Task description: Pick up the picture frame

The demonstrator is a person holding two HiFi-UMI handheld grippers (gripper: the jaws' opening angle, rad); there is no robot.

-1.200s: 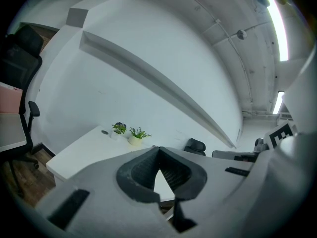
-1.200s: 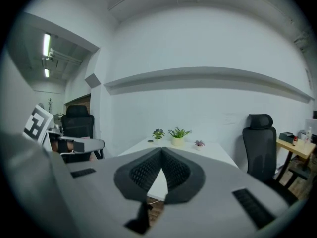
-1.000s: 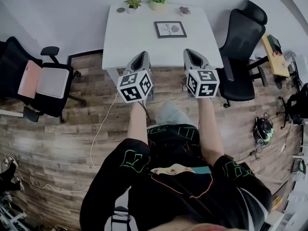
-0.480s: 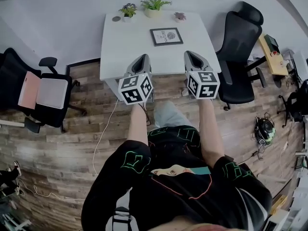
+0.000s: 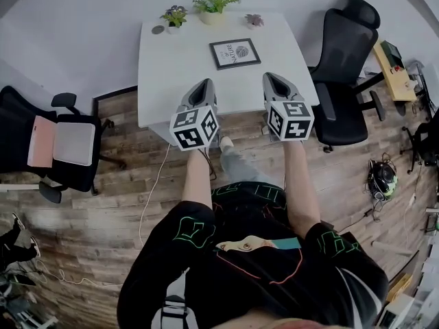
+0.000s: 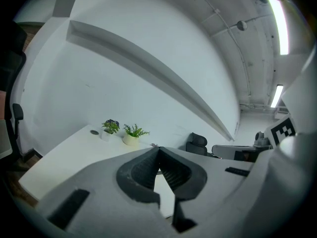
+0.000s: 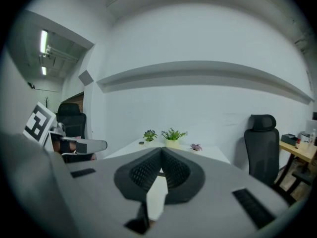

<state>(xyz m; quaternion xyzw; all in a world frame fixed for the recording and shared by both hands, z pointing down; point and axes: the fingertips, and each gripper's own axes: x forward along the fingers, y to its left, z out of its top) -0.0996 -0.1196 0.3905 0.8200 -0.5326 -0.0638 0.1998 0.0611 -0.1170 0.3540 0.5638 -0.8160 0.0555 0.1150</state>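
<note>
A white rectangular table (image 5: 171, 74) stands against the pale far wall, and it is the surface that carries everything. The dark-rimmed picture frame with a white printed sheet inside (image 5: 234, 53) lies flat on it, in the far half and a little right of the middle, slightly turned. It is not held and nothing touches it.

Along the far edge stand a small potted plant with purplish flowers (image 5: 173, 16), a leafy green plant in a cream pot (image 5: 214, 7) and a tiny purplish plant (image 5: 254, 20). A small dark round disc (image 5: 158, 29) lies at the far left corner.

The person stands at the near side with both arms stretched forward. The left gripper (image 5: 204, 84) shows over the near edge of the surface, left of the frame's line. Its jaws are pressed together with nothing between them. The right gripper (image 5: 273, 79) is level with it at the near right, jaws likewise pressed together on nothing. Both are well apart from the frame, which lies farther in, between the lines of the two.

A black office chair (image 5: 343, 67) stands just right of the surface. Another black chair bearing a pink and a grey cushion (image 5: 58, 142) stands well to the left on the wooden plank floor (image 5: 103, 204).
</note>
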